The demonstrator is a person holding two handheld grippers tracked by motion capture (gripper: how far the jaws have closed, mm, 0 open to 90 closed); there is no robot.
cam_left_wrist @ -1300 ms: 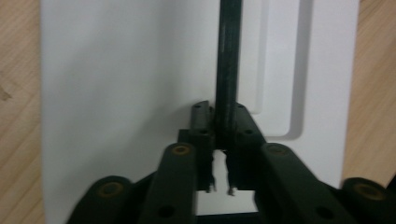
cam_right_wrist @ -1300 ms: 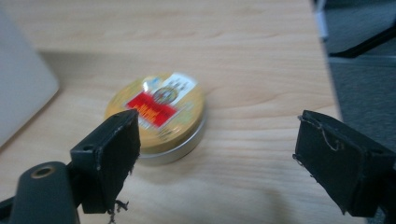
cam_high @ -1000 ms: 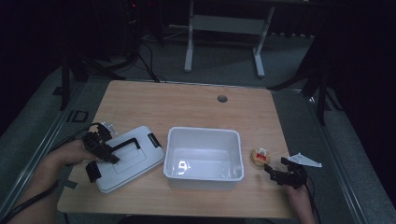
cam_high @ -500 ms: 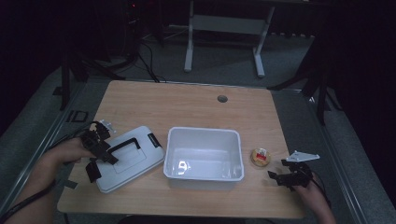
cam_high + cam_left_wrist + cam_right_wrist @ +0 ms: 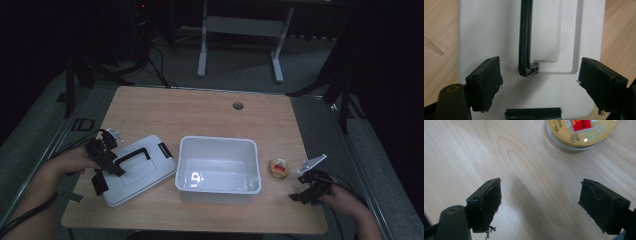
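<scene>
Table (image 5: 200, 107): light wood top, seen from above with a person's forearms entering at the near edge.
Tub (image 5: 218, 148): white, rectangular, open at the top, standing near the middle of the table; nothing visible inside, just a glint of light on its floor.
Lid (image 5: 145, 172): white, lying flat on the table just left of the tub, off it; a black handle (image 5: 525, 37) runs along its recessed middle, and a black clip (image 5: 533, 114) sits at its near edge.
Left gripper (image 5: 104, 162): over the left end of the lid, jaws released and standing wide after just having been opening; the handle's end lies between them, untouched by either pad.
Tin (image 5: 279, 168): small, round, gold with a red label, closed, on the table just right of the tub; contents cannot be told.
Right gripper (image 5: 309, 189): near the table's right front corner, jaws spread apart over bare wood, grasping nothing; the tin lies ahead of it, apart.
</scene>
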